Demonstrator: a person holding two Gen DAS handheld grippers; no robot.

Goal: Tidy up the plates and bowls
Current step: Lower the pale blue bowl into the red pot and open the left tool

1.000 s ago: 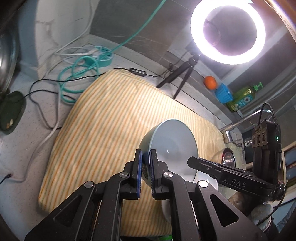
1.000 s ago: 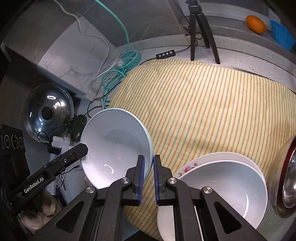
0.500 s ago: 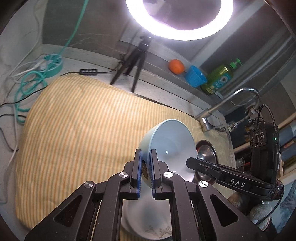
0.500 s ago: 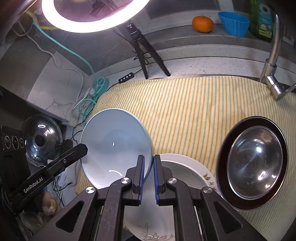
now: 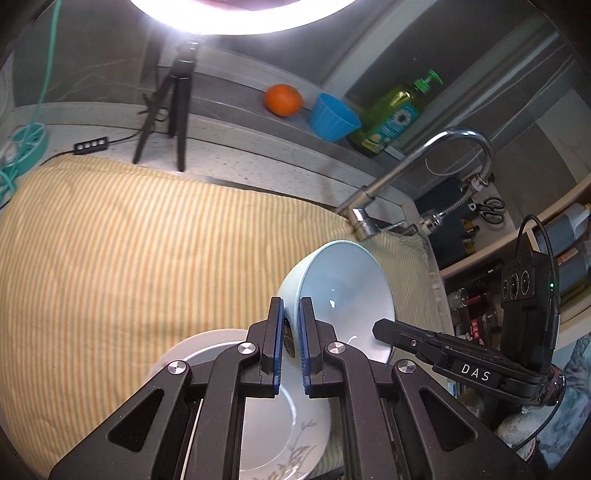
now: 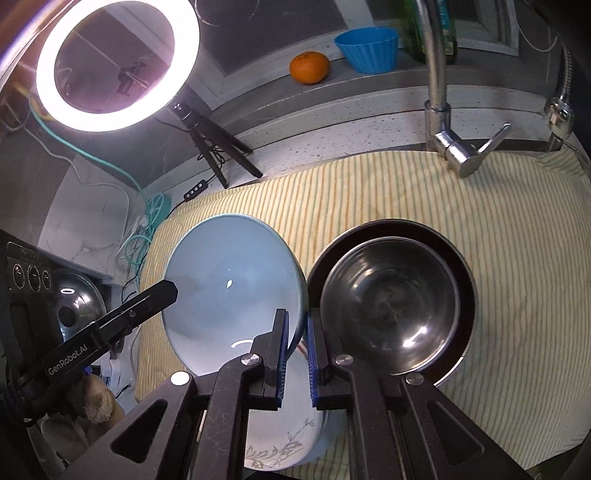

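We carry one pale blue bowl [image 6: 229, 280], glossy inside.
Our left gripper [image 5: 290, 347] and right gripper [image 6: 295, 354] both pinch its rim; one steel bowl [image 6: 391, 306] sits nearby.

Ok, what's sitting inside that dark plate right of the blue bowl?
A steel bowl sits inside the dark plate, apparently empty. It covers the plate's middle; only the dark rim shows, and the right claw hides its near edge.

Ring light [image 5: 236, 16] cut off by top edge, floral plate [image 6: 291, 443] half hidden behind jaws, soap bottle [image 6: 430, 26] blurred
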